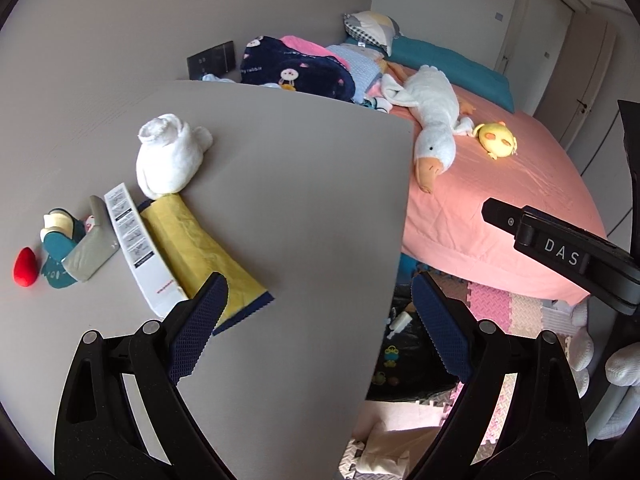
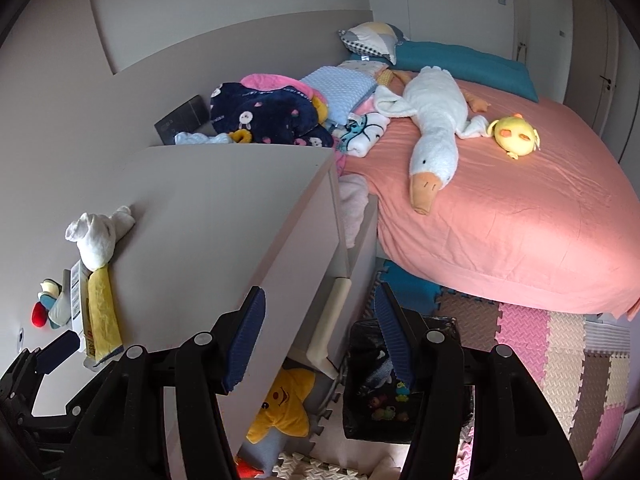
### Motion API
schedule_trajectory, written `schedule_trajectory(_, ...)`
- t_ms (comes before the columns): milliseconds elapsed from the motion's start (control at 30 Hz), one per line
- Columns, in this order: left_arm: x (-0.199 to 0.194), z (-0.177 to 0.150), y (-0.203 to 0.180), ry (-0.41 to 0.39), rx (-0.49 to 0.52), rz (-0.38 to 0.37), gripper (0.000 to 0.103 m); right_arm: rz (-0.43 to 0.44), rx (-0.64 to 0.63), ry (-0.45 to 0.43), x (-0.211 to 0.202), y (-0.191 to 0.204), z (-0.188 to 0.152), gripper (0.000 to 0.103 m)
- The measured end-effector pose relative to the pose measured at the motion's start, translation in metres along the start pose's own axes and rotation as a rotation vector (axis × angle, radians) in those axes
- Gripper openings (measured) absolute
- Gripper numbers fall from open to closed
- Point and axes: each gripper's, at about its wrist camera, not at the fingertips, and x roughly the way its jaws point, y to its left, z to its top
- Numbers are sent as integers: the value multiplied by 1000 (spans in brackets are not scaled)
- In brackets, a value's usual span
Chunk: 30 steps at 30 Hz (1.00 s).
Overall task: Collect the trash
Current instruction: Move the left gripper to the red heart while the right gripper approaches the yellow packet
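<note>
On the grey cabinet top [image 1: 280, 184], toward its left edge, lies the likely trash: a yellow padded envelope [image 1: 192, 248] with a dark serrated end, a white printed carton [image 1: 136, 248] just beside it, a grey wrapper [image 1: 90, 256] and some teal and cream scraps [image 1: 60, 240] next to a small red piece [image 1: 25, 268]. A rolled white cloth [image 1: 172, 156] sits at the envelope's far end, touching it. Which of these counts as trash is a judgement; the flattened packaging looks the surest.

The envelope appears crinkled, light and soft, so it should fold under a pinch; its near end by the cabinet's front edge is the easiest place to take hold, across its width. The carton looks stiff, thin and smooth, likely to slide on the matte top, so gripping it across its narrow sides would serve better than pressing flat. The wrapper looks limp and glossy, probably slippery.

The left gripper [image 1: 316, 312] hangs over the near part of the top with its ribbed blue pads [image 1: 204, 320] spread wide and nothing between them. The right gripper [image 2: 320, 336] stands partly apart over the cabinet's right-hand corner, also empty. Below that corner, on the foam floor mats [image 2: 560, 344], stands a black bin [image 2: 360, 400] lined with dark plastic, seemingly where the pieces should go
</note>
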Motion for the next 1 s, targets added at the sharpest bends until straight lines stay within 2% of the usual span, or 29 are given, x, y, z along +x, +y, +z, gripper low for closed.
schedule_trajectory(667, -40, -13, 151, -75, -182, 167, 90, 175, -223, 40, 23, 132, -19, 58)
schedule_trajectory(1000, -50, -14, 223, -98, -320, 275, 90, 206, -371, 92, 49, 183, -27, 55)
